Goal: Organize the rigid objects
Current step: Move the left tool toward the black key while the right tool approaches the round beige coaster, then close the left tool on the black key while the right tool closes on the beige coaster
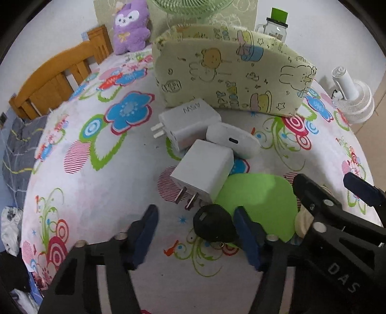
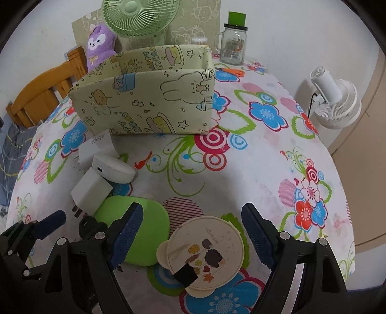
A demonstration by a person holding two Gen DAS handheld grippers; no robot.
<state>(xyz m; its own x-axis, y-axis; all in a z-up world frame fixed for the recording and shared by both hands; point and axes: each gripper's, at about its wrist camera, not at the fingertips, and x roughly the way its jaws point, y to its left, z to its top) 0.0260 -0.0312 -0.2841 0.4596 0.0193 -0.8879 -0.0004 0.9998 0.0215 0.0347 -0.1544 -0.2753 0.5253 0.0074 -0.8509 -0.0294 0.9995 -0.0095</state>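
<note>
Between left tool [image 1: 196, 238] pads: black fob [image 1: 213, 223].

This is a home, most likely a dining or living corner. A round table [image 2: 265, 169] wears a cloth printed with bright flowers. At its far edge stand a purple plush toy [image 1: 131, 26], a green desk fan [image 2: 140, 17], and a clear glass jar with a green lid [image 2: 235, 41]. An orange wooden chair [image 1: 53, 82] waits at the left edge, and a white floor fan [image 2: 337, 101] stands past the right edge.
</note>
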